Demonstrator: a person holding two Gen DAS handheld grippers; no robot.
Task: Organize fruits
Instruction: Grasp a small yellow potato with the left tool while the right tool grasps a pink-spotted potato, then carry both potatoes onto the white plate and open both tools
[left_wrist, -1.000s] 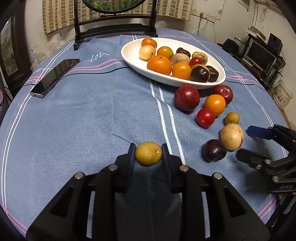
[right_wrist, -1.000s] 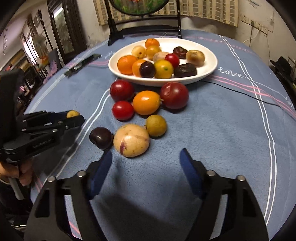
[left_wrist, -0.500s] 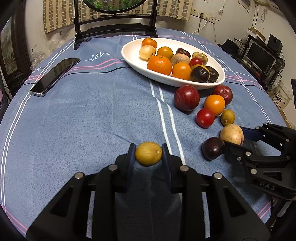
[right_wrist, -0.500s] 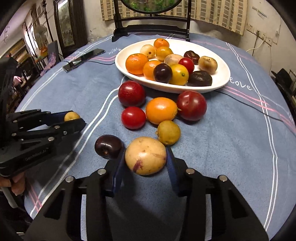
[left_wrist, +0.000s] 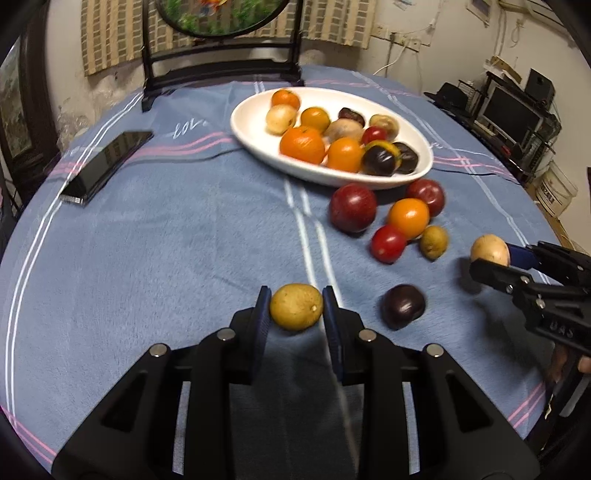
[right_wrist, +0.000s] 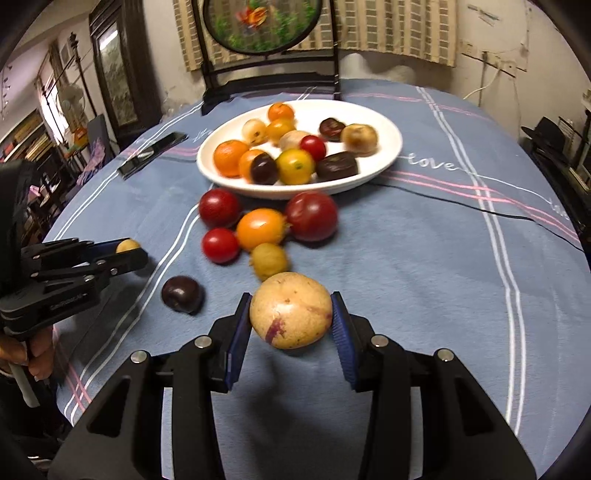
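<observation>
My left gripper (left_wrist: 295, 308) is shut on a small yellow-green fruit (left_wrist: 296, 306), held just over the blue tablecloth. My right gripper (right_wrist: 291, 314) is shut on a large pale yellow fruit (right_wrist: 291, 309) with purple streaks, lifted off the cloth; the same fruit (left_wrist: 489, 250) shows at the right edge of the left wrist view. The white oval plate (right_wrist: 388, 147) at the far middle holds several oranges, tomatoes and dark fruits. Loose in front of it lie two dark red fruits (right_wrist: 311, 215), an orange one (right_wrist: 260, 228), a red tomato (right_wrist: 220, 244), a small yellow fruit (right_wrist: 269, 260) and a dark purple plum (right_wrist: 182, 294).
A black phone (left_wrist: 107, 166) lies on the cloth at the far left. A dark wooden stand (left_wrist: 221, 74) with a round picture rises behind the plate. A black cable (right_wrist: 480, 206) runs across the cloth right of the plate. Shelves and a monitor (left_wrist: 513, 114) stand beyond the table's right edge.
My right gripper closed on the large pale yellow fruit and lifted it off the cloth, away from the plum. The left gripper kept still with its small fruit.
</observation>
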